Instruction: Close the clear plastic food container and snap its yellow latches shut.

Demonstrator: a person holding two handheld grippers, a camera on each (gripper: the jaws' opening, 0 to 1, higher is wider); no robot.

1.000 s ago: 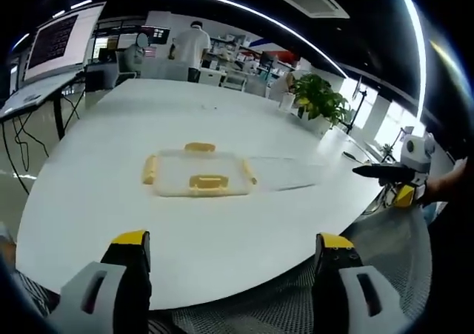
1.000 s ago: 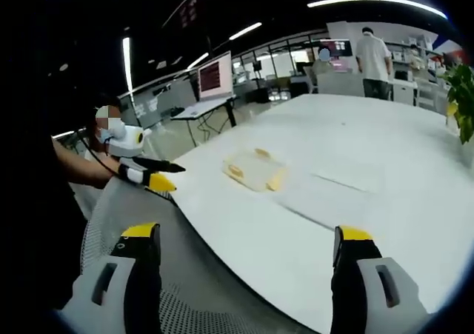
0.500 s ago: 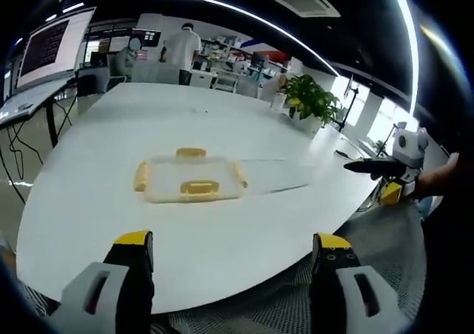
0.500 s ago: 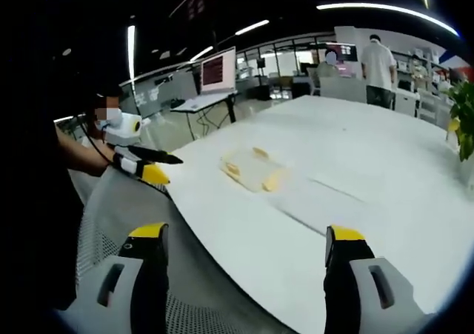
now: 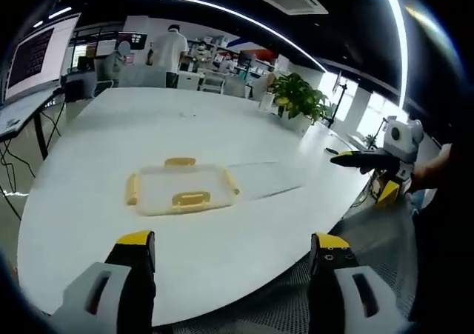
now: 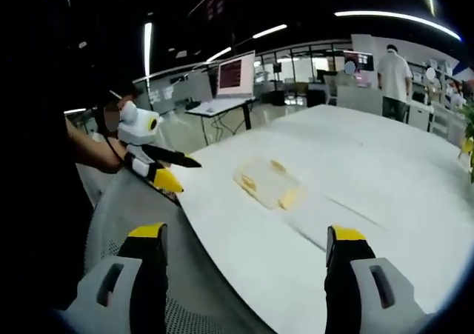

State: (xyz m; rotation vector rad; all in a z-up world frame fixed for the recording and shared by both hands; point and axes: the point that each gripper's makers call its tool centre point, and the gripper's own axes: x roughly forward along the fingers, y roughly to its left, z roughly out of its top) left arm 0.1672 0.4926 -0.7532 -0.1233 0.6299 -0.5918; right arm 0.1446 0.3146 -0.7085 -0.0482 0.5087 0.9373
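Left claw (image 5: 229,256) open; clear rectangular container (image 5: 180,190) apart.

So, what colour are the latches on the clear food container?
Yellow. The latches on the container show best in the left gripper view.

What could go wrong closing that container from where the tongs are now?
The container sits loose on a smooth table, so pressing one latch may slide it. Both tongs, left and right, hang open off the table edge, so a long reach could land off target. The clear lid is hard to see; alignment may be misjudged.
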